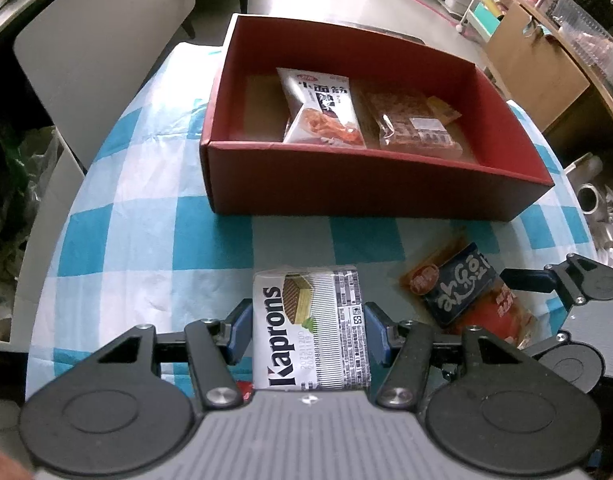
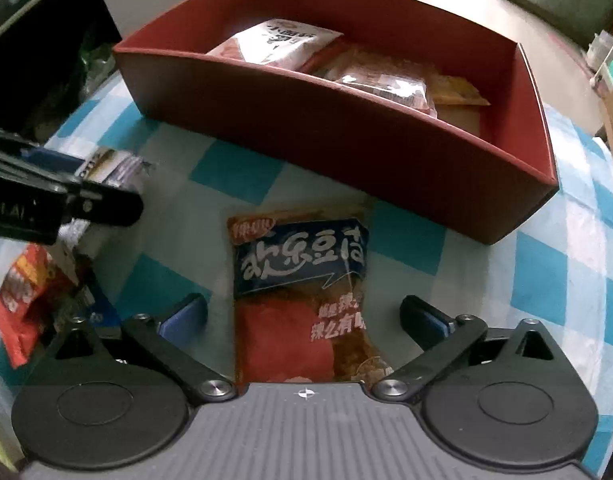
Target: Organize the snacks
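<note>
My left gripper (image 1: 309, 330) is shut on a white Kaprons wafer pack (image 1: 306, 320), its blue pads pressing both long sides just above the blue-checked tablecloth (image 1: 146, 240). The same pack (image 2: 110, 168) shows at the left of the right wrist view. Beyond it stands a red box (image 1: 370, 188) holding a white snack packet (image 1: 318, 108) and a clear packet of brown snacks (image 1: 410, 120). My right gripper (image 2: 304, 314) is wide open over an orange and blue packet (image 2: 302, 280) lying flat in front of the box (image 2: 346, 140). Its pads stand clear of the packet on both sides.
A red snack packet (image 2: 22, 300) lies at the table's left edge in the right wrist view. A white chair (image 1: 106, 48) stands behind the table on the left. Shelves and a cardboard box (image 1: 538, 68) are at the far right, with metal ware (image 1: 594, 196) below them.
</note>
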